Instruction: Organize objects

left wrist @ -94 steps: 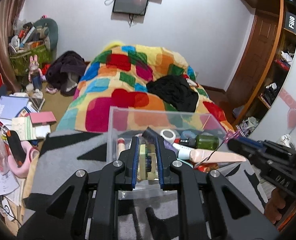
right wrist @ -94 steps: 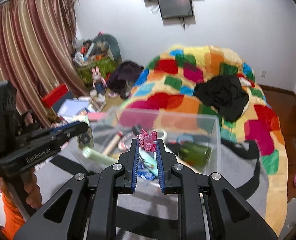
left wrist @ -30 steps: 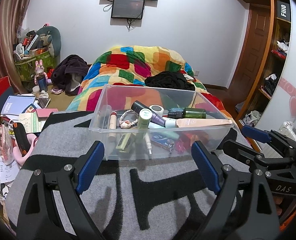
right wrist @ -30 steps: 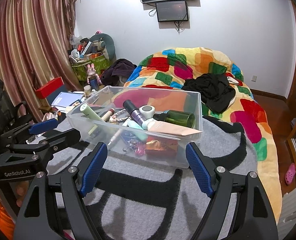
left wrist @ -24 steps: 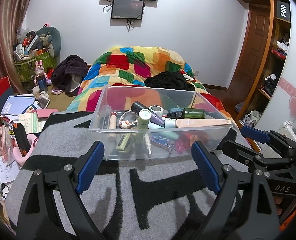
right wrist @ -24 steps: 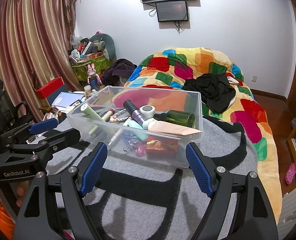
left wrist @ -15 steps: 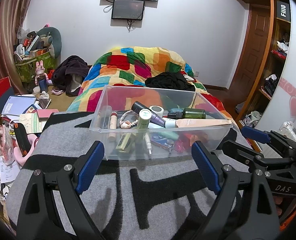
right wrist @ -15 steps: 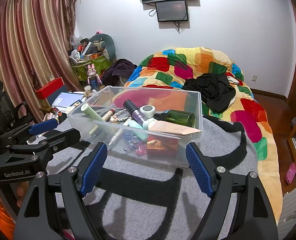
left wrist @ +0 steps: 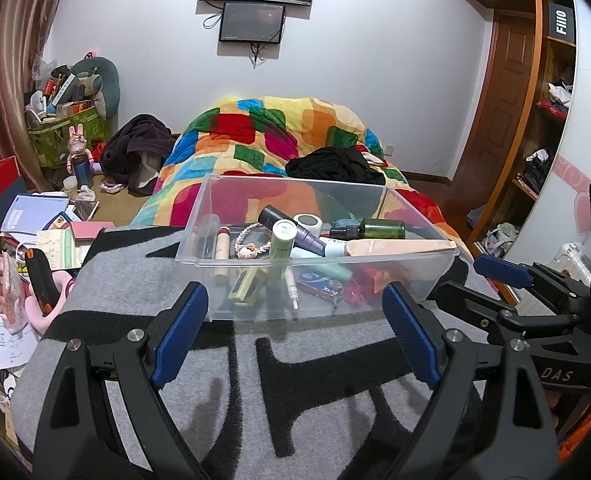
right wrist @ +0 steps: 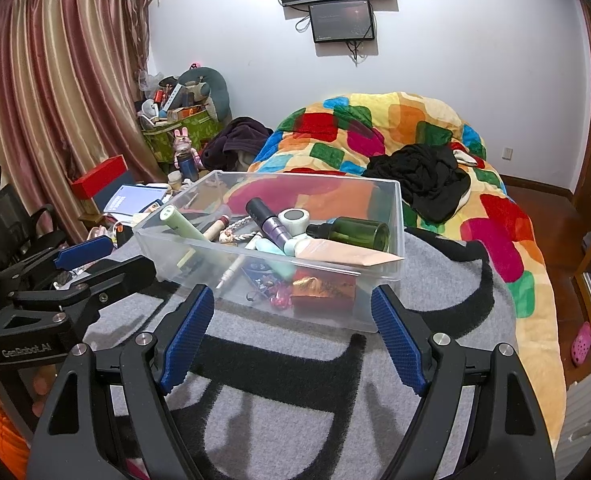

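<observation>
Bin [left wrist: 255, 192] of clear plastic sits on the grey-and-black blanket [left wrist: 255, 400] just ahead of both my tools, loaded with small toiletries. My left tool [left wrist: 291, 332] hangs spread wide with nothing between its blue pads [left wrist: 179, 328], pointing down at the near wall of the bin. My right tool [right wrist: 291, 336] is likewise spread and empty, aimed at the same wall from the other side; each tool shows at the edge of the other's view.

Inside lie a green bottle [right wrist: 355, 232], a purple tube with a black cap [right wrist: 267, 220], a pale green tube [right wrist: 181, 224], a peach tube [right wrist: 343, 254] resting across the rim, a white round jar [right wrist: 293, 218], a beaded bracelet [left wrist: 249, 240], a pen [right wrist: 231, 270], and a red-gold wrapper [right wrist: 323, 288] at the bottom.

I judge the bin to be light but awkward: thin, stiff walls that flex and are slick under the pads, and the soft bedding gives it no firm footing. If it has to move, I would pinch the rim at the two short ends, one tool on each, and keep it level so the load does not slide.

The green bottle looks like glass, so heavier and fragile; I would take it across the body, not the neck. The tubes are soft and will squash, so a gentle pinch near the cap is best. The bracelet is limp and will dangle.
</observation>
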`<state>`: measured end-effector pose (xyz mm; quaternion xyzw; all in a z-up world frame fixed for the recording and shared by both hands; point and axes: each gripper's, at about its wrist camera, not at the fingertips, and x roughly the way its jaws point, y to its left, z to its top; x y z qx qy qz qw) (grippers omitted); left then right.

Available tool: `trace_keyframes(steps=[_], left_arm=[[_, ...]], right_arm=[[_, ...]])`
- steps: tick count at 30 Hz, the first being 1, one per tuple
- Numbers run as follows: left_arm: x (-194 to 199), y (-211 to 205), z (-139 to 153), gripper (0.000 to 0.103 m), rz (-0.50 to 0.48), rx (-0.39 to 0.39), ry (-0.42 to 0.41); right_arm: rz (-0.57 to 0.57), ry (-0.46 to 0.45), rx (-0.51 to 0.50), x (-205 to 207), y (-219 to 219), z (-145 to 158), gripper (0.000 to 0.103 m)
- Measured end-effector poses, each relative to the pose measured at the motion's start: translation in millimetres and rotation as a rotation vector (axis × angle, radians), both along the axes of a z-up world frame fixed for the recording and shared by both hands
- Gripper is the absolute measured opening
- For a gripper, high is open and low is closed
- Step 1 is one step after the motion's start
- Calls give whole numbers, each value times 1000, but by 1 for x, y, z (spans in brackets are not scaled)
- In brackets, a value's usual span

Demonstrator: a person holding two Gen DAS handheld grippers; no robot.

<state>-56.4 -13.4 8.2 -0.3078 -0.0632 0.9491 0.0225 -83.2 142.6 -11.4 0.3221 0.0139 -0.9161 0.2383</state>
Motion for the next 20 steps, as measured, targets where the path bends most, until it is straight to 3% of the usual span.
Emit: trace_keyframes(steps=[20], left_arm=[[0,3,-2,95,-13,1,-9]], right_arm=[[5,-10,-6,5,-3,-1,82]])
